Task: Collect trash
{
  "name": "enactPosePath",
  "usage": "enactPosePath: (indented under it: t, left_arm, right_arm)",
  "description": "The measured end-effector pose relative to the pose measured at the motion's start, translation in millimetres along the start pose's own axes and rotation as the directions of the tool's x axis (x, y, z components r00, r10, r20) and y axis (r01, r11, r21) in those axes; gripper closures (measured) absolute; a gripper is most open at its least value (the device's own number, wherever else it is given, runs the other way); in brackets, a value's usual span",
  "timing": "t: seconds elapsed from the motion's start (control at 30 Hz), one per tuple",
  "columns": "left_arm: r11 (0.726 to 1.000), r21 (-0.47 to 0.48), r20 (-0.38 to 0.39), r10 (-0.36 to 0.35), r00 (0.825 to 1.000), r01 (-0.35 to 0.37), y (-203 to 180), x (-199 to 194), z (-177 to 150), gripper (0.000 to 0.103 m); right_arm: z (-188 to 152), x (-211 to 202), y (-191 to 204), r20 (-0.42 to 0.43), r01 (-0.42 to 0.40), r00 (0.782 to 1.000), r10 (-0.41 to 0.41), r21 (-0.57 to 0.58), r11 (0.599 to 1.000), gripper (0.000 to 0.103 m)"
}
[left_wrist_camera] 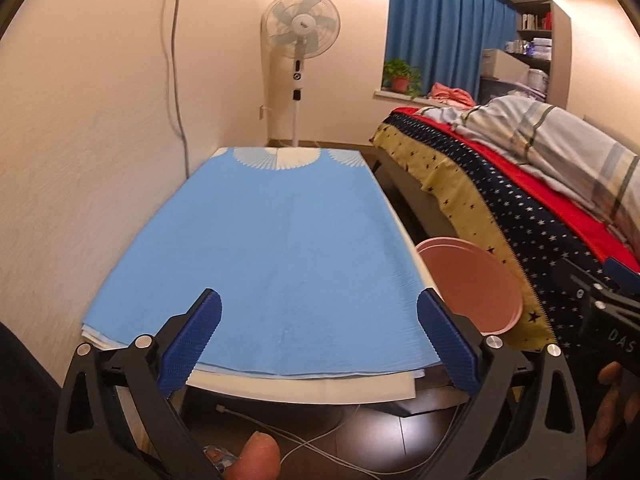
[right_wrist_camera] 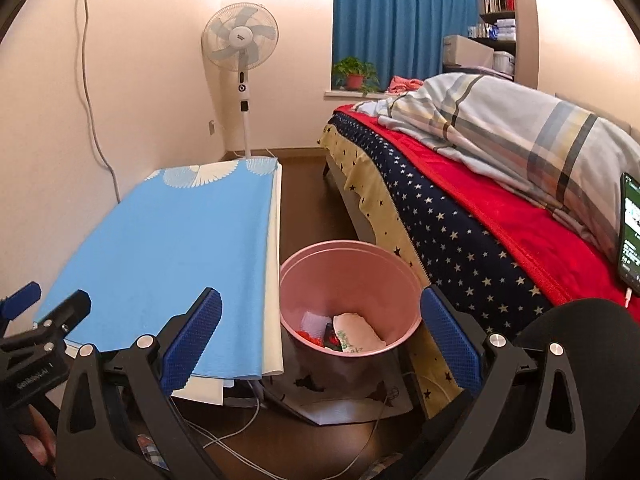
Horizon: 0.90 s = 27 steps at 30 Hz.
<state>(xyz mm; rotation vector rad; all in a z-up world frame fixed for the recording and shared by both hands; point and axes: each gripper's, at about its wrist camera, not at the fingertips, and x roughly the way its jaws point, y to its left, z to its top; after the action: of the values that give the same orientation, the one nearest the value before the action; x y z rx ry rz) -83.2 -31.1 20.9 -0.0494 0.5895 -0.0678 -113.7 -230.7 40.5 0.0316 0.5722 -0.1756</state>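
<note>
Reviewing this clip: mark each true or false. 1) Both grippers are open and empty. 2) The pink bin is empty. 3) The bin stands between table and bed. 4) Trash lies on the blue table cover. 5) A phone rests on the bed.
1) True: the left gripper and the right gripper are open, holding nothing.
2) False: the pink bin holds crumpled paper and wrappers.
3) True: it stands on the floor between the table and the bed.
4) False: the blue table cover shows nothing on it.
5) True: a phone leans on the bedding.
</note>
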Motion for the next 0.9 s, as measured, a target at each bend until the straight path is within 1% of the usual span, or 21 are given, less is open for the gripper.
enactPosePath:
  t: [0.17, 0.9]
  left_arm:
    - [1.000, -0.024, -0.017, 0.003, 1.000, -0.004, 2.7, 8.6, -2.7, 0.008]
    - [1.000, -0.015, -0.008, -0.009, 1.000, 0.009, 1.7, 6.7, -8.0, 0.008]
  right_arm:
    - [-4.8, 10.3, 3.7, -0.027, 0.006, 1.000, -0.006, -0.001, 1.000, 0.005]
    - [-7.0, 10.0, 8.6, -0.003, 0.034, 0.999, -0.034, -0.023, 0.999, 0.005]
